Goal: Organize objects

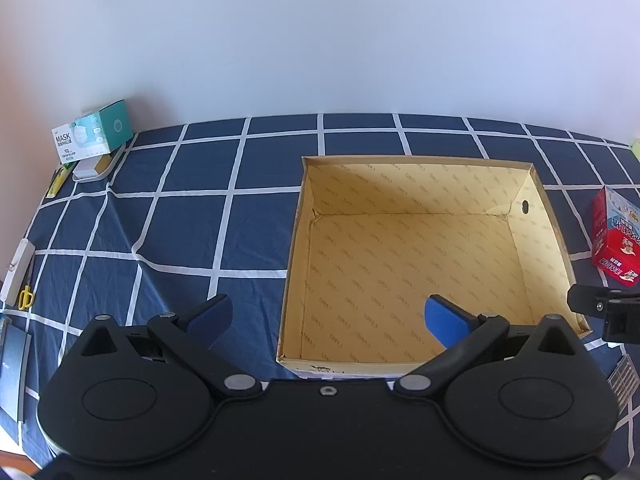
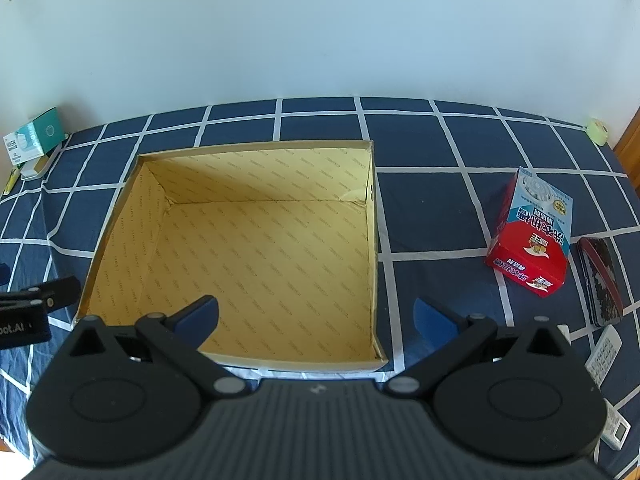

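Observation:
An open, empty cardboard box with a yellow printed lining sits on the blue checked cloth; it also shows in the right wrist view. My left gripper is open and empty over the box's near left corner. My right gripper is open and empty over the box's near right corner. A red and blue carton stands right of the box, also seen in the left wrist view. A teal mask box stands far left by the wall, and it shows in the right wrist view.
A dark red patterned case and a white remote lie right of the carton. A white tray, a white bar, yellow scissors and a dark book lie along the left edge. A pale green object sits far right.

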Tool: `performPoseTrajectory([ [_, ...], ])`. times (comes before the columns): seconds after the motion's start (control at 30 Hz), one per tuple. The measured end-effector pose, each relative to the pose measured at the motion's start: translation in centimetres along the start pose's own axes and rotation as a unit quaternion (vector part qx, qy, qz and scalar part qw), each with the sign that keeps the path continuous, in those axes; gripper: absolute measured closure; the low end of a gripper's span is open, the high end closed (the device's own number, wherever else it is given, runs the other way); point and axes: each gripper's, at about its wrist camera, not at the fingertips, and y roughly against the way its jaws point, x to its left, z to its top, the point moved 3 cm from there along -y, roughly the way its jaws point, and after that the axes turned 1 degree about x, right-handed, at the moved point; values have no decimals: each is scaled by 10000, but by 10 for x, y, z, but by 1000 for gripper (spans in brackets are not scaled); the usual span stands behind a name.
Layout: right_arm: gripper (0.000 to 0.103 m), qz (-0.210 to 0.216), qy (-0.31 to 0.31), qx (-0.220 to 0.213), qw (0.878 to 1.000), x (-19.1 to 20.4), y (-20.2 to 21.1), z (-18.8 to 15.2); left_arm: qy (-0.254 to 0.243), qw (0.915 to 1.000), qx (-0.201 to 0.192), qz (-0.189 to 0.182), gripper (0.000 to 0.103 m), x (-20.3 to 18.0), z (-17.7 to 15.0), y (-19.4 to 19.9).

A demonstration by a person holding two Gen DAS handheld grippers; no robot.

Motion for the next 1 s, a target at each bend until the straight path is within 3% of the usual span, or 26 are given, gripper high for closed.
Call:
performPoseTrajectory([
  [1.0, 0, 21, 18, -20, 10000, -2, 0, 0, -63, 10000, -13, 39, 0, -1, 0, 3],
])
